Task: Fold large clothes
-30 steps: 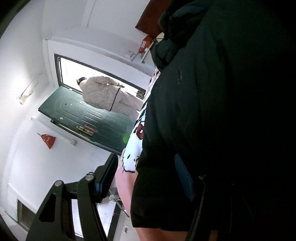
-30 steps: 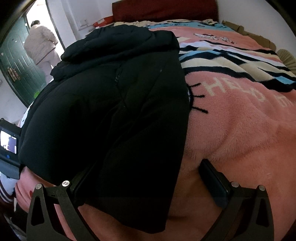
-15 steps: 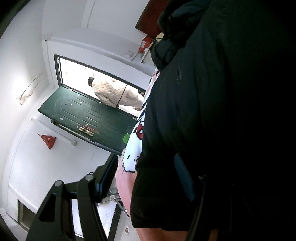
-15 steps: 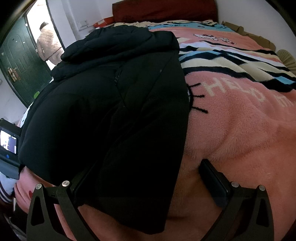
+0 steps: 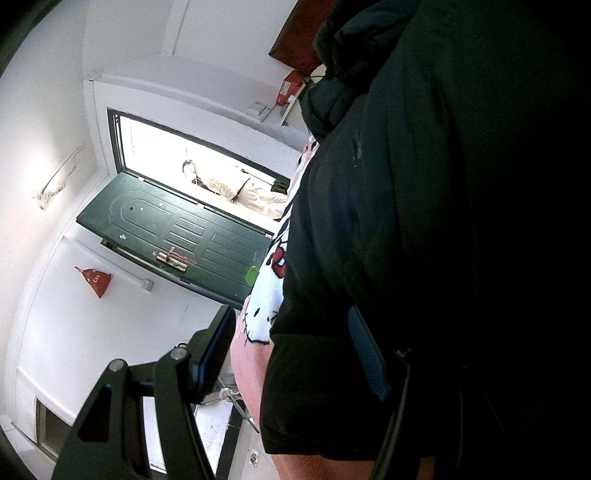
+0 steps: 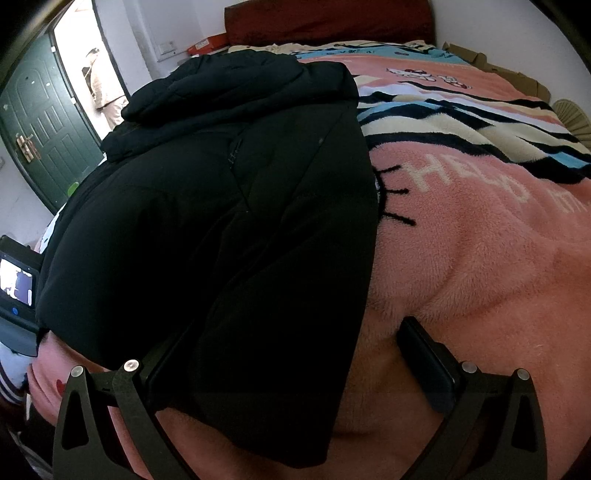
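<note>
A large black padded jacket [image 6: 229, 206] lies on a pink fleece blanket [image 6: 480, 258] on the bed, hood toward the headboard. My right gripper [image 6: 284, 354] is open at the jacket's near hem. Its left finger [image 6: 155, 373] lies at or under the hem; its right finger [image 6: 428, 365] rests on the bare blanket. In the left wrist view the jacket [image 5: 424, 240] fills the right side. My left gripper [image 5: 291, 350] is open at the jacket's side edge, one finger [image 5: 214, 350] out past the bed, the other [image 5: 369, 362] against the dark cloth.
A green door [image 5: 177, 236] stands open to the left of the bed, with a person [image 5: 221, 181] in the bright doorway. A dark red headboard [image 6: 325, 18] and an orange box [image 6: 207, 44] are at the far end. The left gripper's screen [image 6: 16, 282] shows at the bed's left edge.
Both grippers and the jacket have stayed put. The person in the doorway has moved further out and bent down.
</note>
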`<action>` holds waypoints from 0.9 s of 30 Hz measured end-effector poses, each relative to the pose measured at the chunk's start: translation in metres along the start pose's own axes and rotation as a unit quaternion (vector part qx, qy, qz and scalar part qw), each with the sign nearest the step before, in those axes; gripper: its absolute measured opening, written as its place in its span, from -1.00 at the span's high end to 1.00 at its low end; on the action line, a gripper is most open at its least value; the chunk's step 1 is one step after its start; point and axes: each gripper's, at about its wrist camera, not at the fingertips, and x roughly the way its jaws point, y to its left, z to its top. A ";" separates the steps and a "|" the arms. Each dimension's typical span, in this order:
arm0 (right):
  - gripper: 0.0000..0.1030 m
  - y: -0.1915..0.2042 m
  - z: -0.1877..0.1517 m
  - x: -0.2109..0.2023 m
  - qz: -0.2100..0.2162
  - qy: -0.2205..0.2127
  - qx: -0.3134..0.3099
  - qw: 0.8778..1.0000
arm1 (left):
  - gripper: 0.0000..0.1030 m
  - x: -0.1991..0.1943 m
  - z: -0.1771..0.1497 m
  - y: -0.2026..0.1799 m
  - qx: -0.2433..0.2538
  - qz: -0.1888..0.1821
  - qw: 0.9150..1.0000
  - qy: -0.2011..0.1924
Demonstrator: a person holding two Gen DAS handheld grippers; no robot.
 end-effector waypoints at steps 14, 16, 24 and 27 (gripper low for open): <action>-0.99 0.000 0.001 0.001 0.002 0.000 0.001 1.000 | -0.20 0.002 -0.001 -0.001 0.000 -0.008 1.000 0.001; -0.99 0.000 0.000 0.001 0.002 0.000 0.001 1.000 | -0.20 0.002 -0.001 0.000 -0.001 -0.010 1.000 0.001; -0.99 0.000 0.000 0.001 0.002 -0.001 0.001 1.000 | -0.20 0.000 -0.002 0.001 -0.003 -0.013 1.000 0.000; -0.99 0.000 0.000 0.001 0.002 -0.001 0.001 1.000 | -0.20 -0.001 -0.002 0.001 -0.004 -0.013 1.000 0.000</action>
